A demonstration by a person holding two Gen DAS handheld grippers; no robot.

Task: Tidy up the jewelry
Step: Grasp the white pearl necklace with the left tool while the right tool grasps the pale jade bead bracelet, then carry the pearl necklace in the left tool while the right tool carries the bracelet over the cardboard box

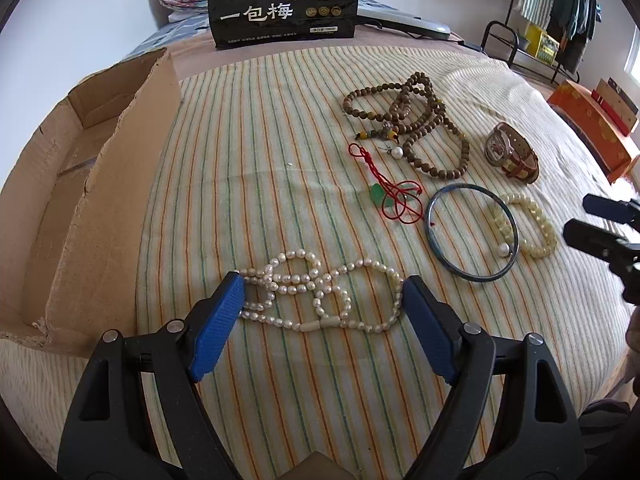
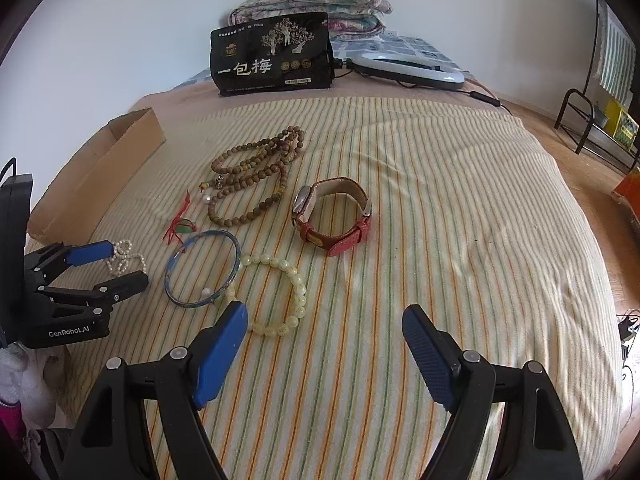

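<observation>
Down on the striped bedspread (image 1: 280, 152) of a bed, the left wrist view shows the left tool (image 1: 322, 300) with its blue pads spread wide on either side of a coiled pearl necklace (image 1: 320, 292); the left pad lies at the necklace's left end, the right pad just off its right end, and neither visibly presses on it. A torn cardboard box (image 1: 100, 200) sits to the left, its flap raised. Further off lie a red cord with a green pendant (image 1: 396, 196), a brown wooden bead strand (image 1: 416, 124), a wristwatch (image 1: 512, 152), a blue bangle (image 1: 472, 232) and a pale bead bracelet (image 1: 536, 228) overlapping the bangle's right side. A black packet with white characters (image 1: 282, 4) stands at the back, and the right tool's black tips enter at the right edge. From the right wrist view, the right tool (image 2: 324, 328) is wide open and holds nothing; its left pad sits close beside the pale bead bracelet (image 2: 288, 288), which touches the blue bangle (image 2: 204, 268). The wristwatch (image 2: 332, 216) with its red strap lies beyond, and the left tool (image 2: 116, 268) straddles the pearl necklace (image 2: 124, 260) at the left.
</observation>
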